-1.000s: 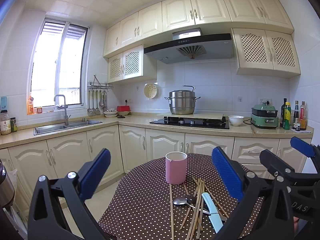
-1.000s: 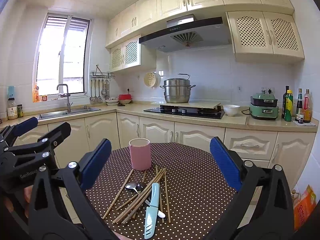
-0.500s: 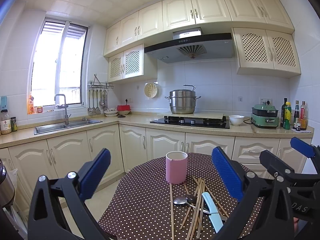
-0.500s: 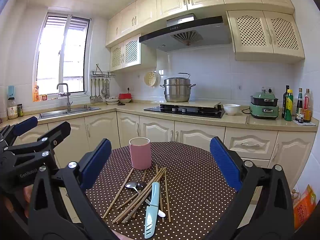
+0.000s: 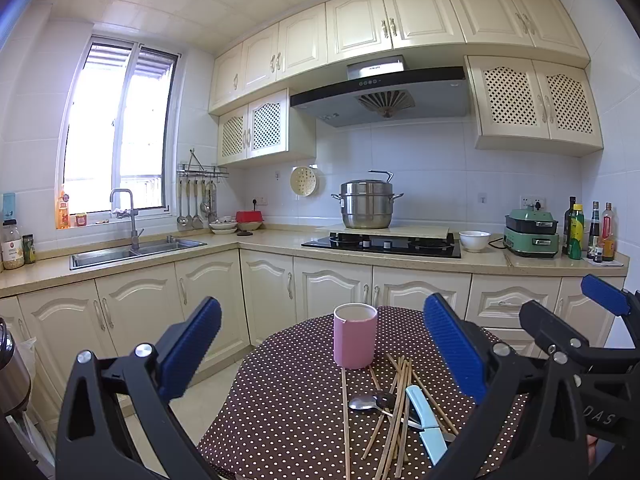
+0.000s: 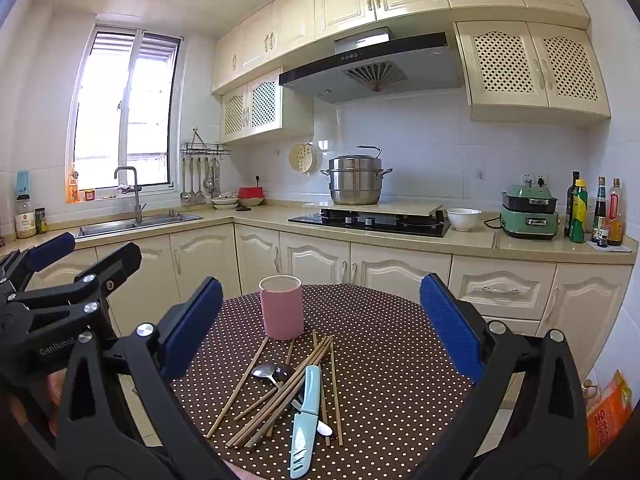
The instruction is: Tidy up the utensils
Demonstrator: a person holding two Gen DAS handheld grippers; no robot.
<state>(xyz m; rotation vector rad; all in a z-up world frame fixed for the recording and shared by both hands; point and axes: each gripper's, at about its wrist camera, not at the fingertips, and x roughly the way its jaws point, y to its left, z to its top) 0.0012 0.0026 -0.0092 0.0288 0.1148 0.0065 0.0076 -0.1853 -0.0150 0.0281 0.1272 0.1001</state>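
A pink cup (image 5: 355,335) (image 6: 281,306) stands upright on a round table with a brown dotted cloth (image 5: 288,408) (image 6: 384,352). In front of it lies a loose pile of wooden chopsticks (image 5: 394,408) (image 6: 280,388), a metal spoon (image 5: 362,402) (image 6: 267,372) and a light blue knife (image 5: 426,420) (image 6: 306,412). My left gripper (image 5: 322,354) is open and empty, held above the table's near side. My right gripper (image 6: 320,328) is open and empty too, above the pile. Each gripper shows at the edge of the other's view.
Cream kitchen cabinets and a counter run behind the table, with a sink (image 5: 132,250), a stove with a steel pot (image 5: 366,206), a white bowl (image 6: 463,218), a green cooker (image 6: 528,216) and bottles (image 6: 596,212). An orange package (image 6: 608,412) sits on the floor at right.
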